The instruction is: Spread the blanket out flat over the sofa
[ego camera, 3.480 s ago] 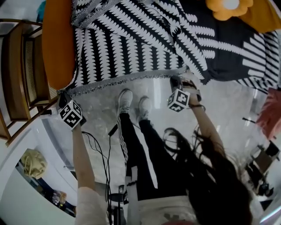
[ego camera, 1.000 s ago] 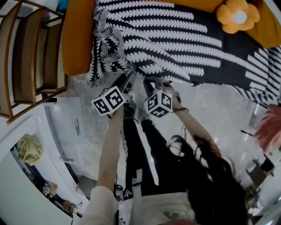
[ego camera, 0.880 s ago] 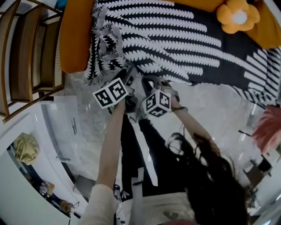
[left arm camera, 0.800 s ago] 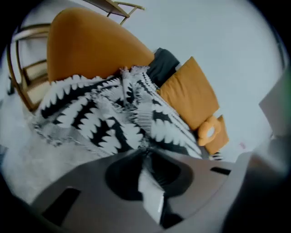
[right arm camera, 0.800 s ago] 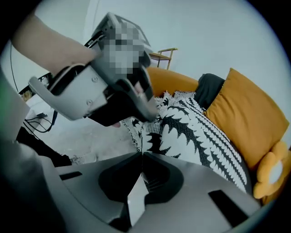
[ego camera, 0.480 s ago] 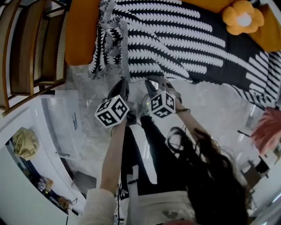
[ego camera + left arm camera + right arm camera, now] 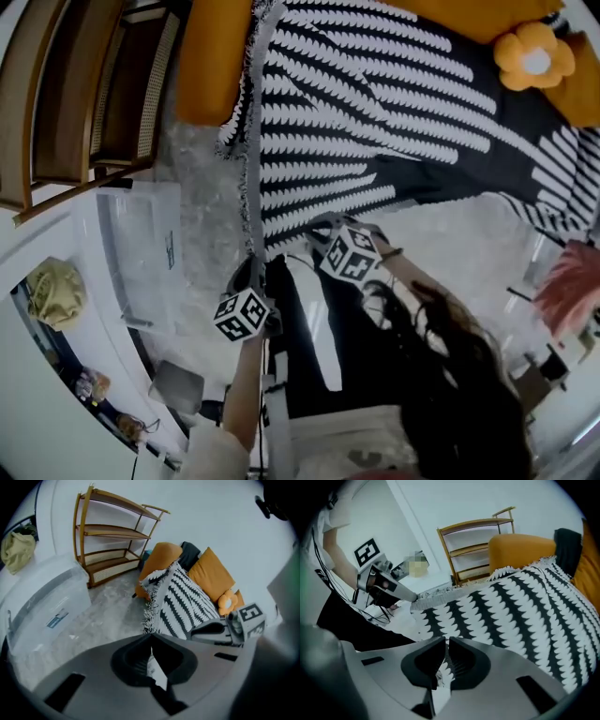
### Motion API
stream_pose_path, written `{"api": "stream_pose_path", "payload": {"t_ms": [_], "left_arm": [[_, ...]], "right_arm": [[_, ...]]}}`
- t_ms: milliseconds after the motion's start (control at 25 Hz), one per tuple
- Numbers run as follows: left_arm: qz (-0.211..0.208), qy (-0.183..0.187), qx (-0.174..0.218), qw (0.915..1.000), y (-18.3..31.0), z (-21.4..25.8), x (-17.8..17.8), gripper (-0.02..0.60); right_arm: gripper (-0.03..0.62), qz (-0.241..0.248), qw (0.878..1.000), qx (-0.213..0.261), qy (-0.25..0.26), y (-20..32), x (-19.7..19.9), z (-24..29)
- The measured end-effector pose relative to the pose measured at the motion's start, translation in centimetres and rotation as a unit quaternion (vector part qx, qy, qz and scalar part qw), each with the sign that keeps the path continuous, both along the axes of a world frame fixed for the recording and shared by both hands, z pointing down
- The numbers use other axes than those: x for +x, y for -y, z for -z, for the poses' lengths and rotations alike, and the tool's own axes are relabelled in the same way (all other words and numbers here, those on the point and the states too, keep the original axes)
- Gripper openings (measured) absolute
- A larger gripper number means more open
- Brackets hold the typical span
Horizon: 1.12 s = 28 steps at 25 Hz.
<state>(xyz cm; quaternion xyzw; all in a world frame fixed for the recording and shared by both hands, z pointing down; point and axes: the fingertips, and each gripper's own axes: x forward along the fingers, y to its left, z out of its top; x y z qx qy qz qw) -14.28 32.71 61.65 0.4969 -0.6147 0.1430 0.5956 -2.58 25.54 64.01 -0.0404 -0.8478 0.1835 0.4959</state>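
A black-and-white patterned blanket (image 7: 375, 103) lies over the orange sofa (image 7: 211, 66). Its fringed edge (image 7: 251, 187) is stretched off the sofa's left end down to my left gripper (image 7: 251, 266). That gripper's jaws have just been closing and are shut on the fringe (image 7: 151, 660). My right gripper (image 7: 320, 226) is at the blanket's front hem, shut on a fold of the cloth (image 7: 443, 670). In the left gripper view the right gripper (image 7: 213, 631) shows beside the blanket (image 7: 180, 604). The right gripper view has the left gripper (image 7: 391, 587) holding the taut fringe.
A wooden rack (image 7: 89, 94) stands left of the sofa. A clear plastic box (image 7: 141, 253) sits on the pale floor beside my left arm. An orange flower cushion (image 7: 534, 58) rests at the sofa's far right. The person's dark-trousered legs (image 7: 309, 337) and some cables are below the grippers.
Both grippers have drawn back from the sofa, the left one furthest. The bunched corner of the blanket has been pulled out into a long taut strip held by the left gripper.
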Motion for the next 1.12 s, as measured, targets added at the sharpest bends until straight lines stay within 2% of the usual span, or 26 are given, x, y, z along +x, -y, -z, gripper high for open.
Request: {"api": "stream_pose_path", "payload": {"t_ms": [160,240,320,360,520,600,720,880,1000,1040,1120], "left_arm": [[0.000,-0.016,-0.066,0.9977,-6.7,0.4,0.8,0.011],[0.031,-0.025,-0.098,0.9944,-9.6,0.4,0.5,0.009],[0.065,-0.015,-0.123,0.9901,-11.8,-0.8,-1.2,0.009],[0.068,-0.007,-0.135,0.9885,-13.0,-1.4,-1.7,0.009],[0.011,0.019,-0.155,0.9877,-17.0,-2.5,-1.1,0.009],[0.000,0.022,-0.161,0.9867,-18.0,-3.4,-0.9,0.009],[-0.009,0.031,-0.168,0.9852,-17.7,-5.4,-1.3,0.009],[-0.009,0.055,-0.164,0.9849,-14.6,-8.1,-2.8,0.012],[0.024,0.111,-0.198,0.9736,-13.4,-9.4,-5.2,0.011],[0.039,0.119,-0.201,0.9716,-12.8,-9.7,-5.9,0.011],[0.052,0.114,-0.187,0.9744,-10.8,-10.0,-6.9,0.011]], "right_arm": [[0.017,-0.053,0.998,-0.004,-0.026,1.6,0.6,2.0],[0.017,-0.086,0.996,0.001,-0.035,3.8,0.6,2.6],[0.017,-0.113,0.993,0.015,-0.026,6.1,-0.4,2.3],[0.017,-0.124,0.992,0.020,-0.021,6.9,-0.6,2.1],[0.017,-0.154,0.988,0.029,-0.010,8.2,-0.4,1.7],[0.017,-0.155,0.987,0.031,-0.010,8.1,-0.4,1.5],[0.017,-0.150,0.988,0.032,-0.009,7.5,-0.8,1.2],[0.017,-0.150,0.988,0.028,-0.007,6.7,-1.0,0.5],[0.017,-0.151,0.988,0.029,-0.008,6.8,-0.7,0.1],[0.017,-0.151,0.988,0.031,-0.008,7.0,-0.7,-0.1],[0.017,-0.151,0.988,0.038,-0.007,7.8,-0.6,-0.3]]}}
